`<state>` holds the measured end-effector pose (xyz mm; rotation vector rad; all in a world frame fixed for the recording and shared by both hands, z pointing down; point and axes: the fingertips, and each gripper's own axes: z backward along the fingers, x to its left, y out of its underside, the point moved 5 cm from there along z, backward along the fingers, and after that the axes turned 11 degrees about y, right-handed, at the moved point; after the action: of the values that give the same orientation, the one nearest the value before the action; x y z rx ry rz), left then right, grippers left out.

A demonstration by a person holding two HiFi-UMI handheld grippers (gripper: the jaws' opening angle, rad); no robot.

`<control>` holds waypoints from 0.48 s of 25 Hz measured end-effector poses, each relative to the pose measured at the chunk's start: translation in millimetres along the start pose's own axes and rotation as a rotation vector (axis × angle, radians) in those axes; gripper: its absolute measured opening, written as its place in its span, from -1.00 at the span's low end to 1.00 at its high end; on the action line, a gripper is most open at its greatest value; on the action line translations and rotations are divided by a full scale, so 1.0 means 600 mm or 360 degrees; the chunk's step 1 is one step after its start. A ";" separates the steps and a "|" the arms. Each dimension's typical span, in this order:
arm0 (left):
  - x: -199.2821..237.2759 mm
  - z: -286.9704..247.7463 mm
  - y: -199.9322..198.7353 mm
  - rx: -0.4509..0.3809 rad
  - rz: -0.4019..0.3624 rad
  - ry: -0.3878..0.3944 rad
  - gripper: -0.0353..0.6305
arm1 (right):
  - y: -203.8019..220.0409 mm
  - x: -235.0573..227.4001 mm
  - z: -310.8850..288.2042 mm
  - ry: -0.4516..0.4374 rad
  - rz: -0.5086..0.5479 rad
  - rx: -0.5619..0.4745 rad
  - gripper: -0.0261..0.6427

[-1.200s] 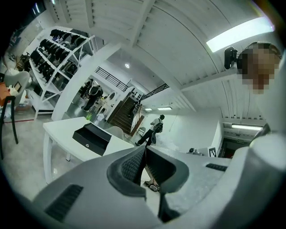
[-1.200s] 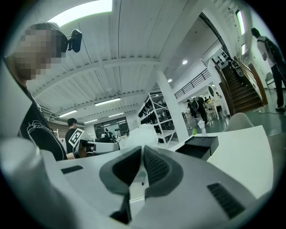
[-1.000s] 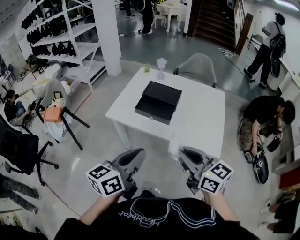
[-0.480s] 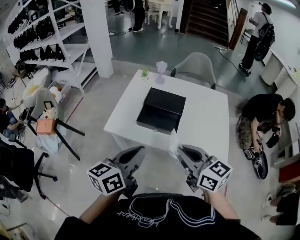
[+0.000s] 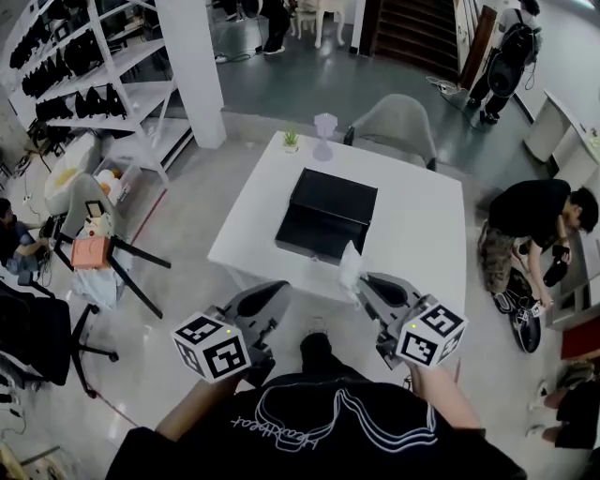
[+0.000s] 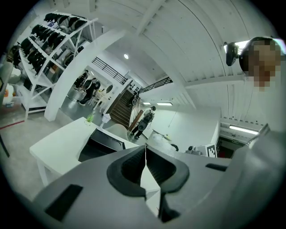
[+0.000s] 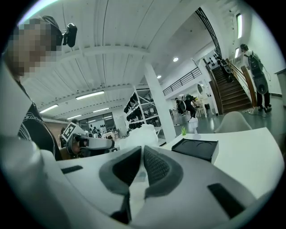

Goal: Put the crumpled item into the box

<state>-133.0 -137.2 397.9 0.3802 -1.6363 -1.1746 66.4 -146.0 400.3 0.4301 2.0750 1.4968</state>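
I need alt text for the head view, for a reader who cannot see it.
Seen from above, the right tool grips a crumpled white item near a white table with a black box; the left tool is shut, empty.

place: I'm on an open showroom-style shop floor | signs: tall white open shelving racks (image 5: 112,120) lined with dark goods too small to identify | white square pillar (image 5: 192,66) | dark wooden staircase (image 5: 417,28) | white square table (image 5: 412,225) | glossy grey floor (image 5: 309,84)

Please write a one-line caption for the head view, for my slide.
Right gripper holds a crumpled white item at the white table's near edge, before the black box.
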 end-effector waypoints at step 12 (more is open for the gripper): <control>0.090 -0.023 -0.034 -0.0003 0.0055 -0.0113 -0.87 | 0.017 -0.082 -0.122 0.0034 0.0090 0.0175 -0.86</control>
<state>-149.2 -193.0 410.4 0.3110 -1.6961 -1.1756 61.9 -225.9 438.8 0.5205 2.1859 1.4294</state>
